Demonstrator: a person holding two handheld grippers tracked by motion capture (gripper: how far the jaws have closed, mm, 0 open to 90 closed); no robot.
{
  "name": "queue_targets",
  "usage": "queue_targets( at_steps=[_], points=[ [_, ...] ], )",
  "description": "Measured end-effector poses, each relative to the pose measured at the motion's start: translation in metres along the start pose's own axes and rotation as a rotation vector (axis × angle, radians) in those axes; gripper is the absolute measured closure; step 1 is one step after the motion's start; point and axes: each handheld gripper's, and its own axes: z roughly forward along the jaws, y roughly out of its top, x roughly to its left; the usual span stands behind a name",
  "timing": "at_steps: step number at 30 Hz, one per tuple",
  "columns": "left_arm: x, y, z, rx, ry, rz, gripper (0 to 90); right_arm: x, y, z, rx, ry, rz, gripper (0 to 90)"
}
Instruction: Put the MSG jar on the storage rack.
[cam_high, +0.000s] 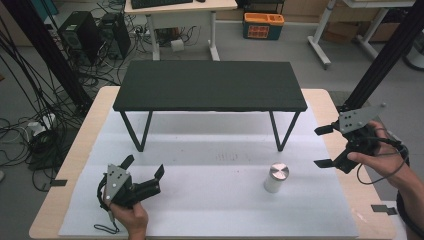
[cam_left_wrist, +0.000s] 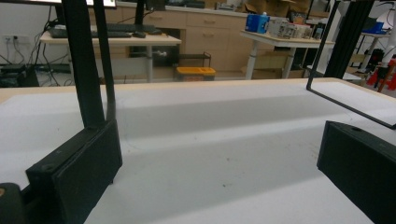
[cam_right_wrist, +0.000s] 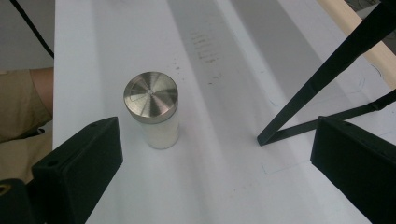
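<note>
A small white jar with a brushed metal lid (cam_high: 276, 178) (cam_right_wrist: 152, 109) stands upright on the white mat, right of centre near the front. My right gripper (cam_high: 324, 146) (cam_right_wrist: 215, 163) hovers open to the right of the jar, above the table's right edge, and nothing is between its jaws. In the right gripper view the jar sits ahead of the gripper, close to the left jaw. My left gripper (cam_high: 144, 166) (cam_left_wrist: 219, 172) rests open low on the mat at the front left, jaws wide and empty.
A low black shelf (cam_high: 210, 85) on thin black hairpin legs (cam_high: 284, 131) (cam_right_wrist: 322, 74) (cam_left_wrist: 85, 60) spans the back of the white mat (cam_high: 210, 200). The wooden table edge (cam_high: 75, 165) frames the mat. Desks, cables and an orange bin (cam_high: 263, 25) stand beyond the table.
</note>
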Motion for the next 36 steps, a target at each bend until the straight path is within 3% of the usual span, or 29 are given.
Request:
queue_targets(
  at_steps=[14, 36],
  points=[
    [0.000, 0.000, 0.000, 0.002, -0.001, 0.003, 0.2, 0.002, -0.005, 0.003, -0.004, 0.005, 0.012, 1.9],
    [-0.001, 0.002, 0.002, 0.011, -0.005, 0.011, 0.2, 0.001, -0.024, 0.046, 0.012, 0.080, 0.042, 2.1]
  ],
)
